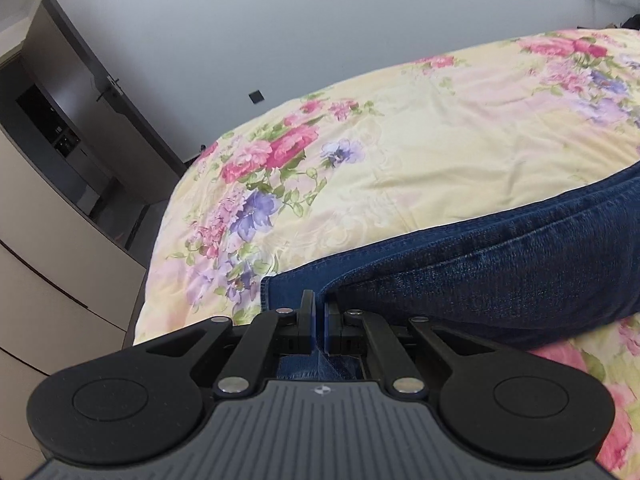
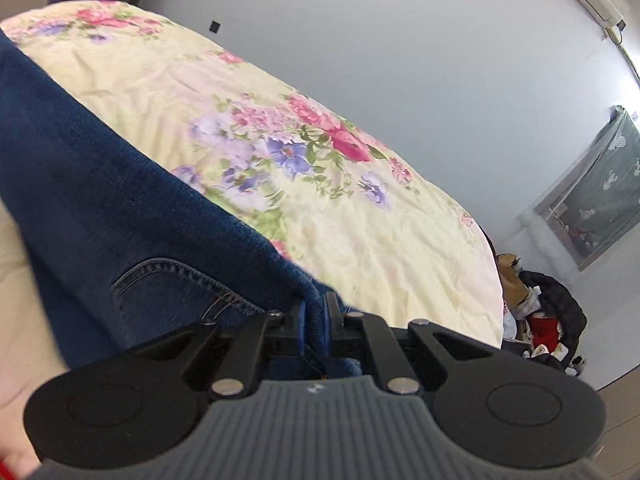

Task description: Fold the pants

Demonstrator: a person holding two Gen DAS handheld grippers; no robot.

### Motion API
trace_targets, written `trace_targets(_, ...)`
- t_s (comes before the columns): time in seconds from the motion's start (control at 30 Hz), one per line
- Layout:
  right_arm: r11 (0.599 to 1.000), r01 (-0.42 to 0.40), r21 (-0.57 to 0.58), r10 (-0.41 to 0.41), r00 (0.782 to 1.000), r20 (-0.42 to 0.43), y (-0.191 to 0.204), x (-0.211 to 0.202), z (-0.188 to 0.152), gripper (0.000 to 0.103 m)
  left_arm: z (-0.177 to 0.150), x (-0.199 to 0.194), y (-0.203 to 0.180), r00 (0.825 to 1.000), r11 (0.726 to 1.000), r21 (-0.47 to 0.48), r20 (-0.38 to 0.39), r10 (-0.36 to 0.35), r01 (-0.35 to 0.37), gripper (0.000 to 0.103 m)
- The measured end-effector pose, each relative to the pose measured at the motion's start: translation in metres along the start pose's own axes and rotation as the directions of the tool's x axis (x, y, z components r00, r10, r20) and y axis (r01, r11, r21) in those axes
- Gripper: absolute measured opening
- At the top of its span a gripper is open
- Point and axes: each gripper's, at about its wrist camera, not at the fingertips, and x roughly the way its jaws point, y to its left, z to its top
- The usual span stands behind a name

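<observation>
Gripping jeans [image 1: 500, 264]: left tool [image 1: 319, 312], right tool [image 2: 316, 312]; pinched edges hidden between fingers.

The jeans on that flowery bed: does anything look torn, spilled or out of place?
Nothing stands out. The jeans look intact, each hand-held gripper, left and right, is clamped on denim, and the floral bedspread is only lightly wrinkled.
</observation>
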Motion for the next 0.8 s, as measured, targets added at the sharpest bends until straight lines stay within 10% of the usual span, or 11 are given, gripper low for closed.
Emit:
trace_targets(0.47, 0.999, 0.022, 0.030, -0.015, 0.981, -0.195, 0.026, 0.208, 0.024, 0.001, 0.050, 0.170, -0.065, 0.988, 0.987, 0.163, -0.151, 0.025, 0.000, 0.006)
trace_targets(0.6, 0.997, 0.023, 0.067, -0.009, 0.978, -0.207, 0.030, 0.222, 0.020, 0.007, 0.046, 0.185, -0.068, 0.989, 0.987, 0.161, -0.141, 0.034, -0.011, 0.026)
trace_targets(0.7, 0.995, 0.056, 0.085, -0.037, 0.976, -0.213, 0.030, 0.217, 0.022, 0.016, 0.042, 0.177, -0.061, 0.995, 0.994, 0.113, -0.095, 0.000, 0.011, 0.077)
trace_targets(0.8, 0.988, 0.092, 0.124, -0.068, 0.981, -0.181, 0.029, 0.197, 0.028, 0.046, 0.042, 0.154, -0.051, 0.997, 0.994, 0.088, -0.051, -0.056, 0.061, 0.079)
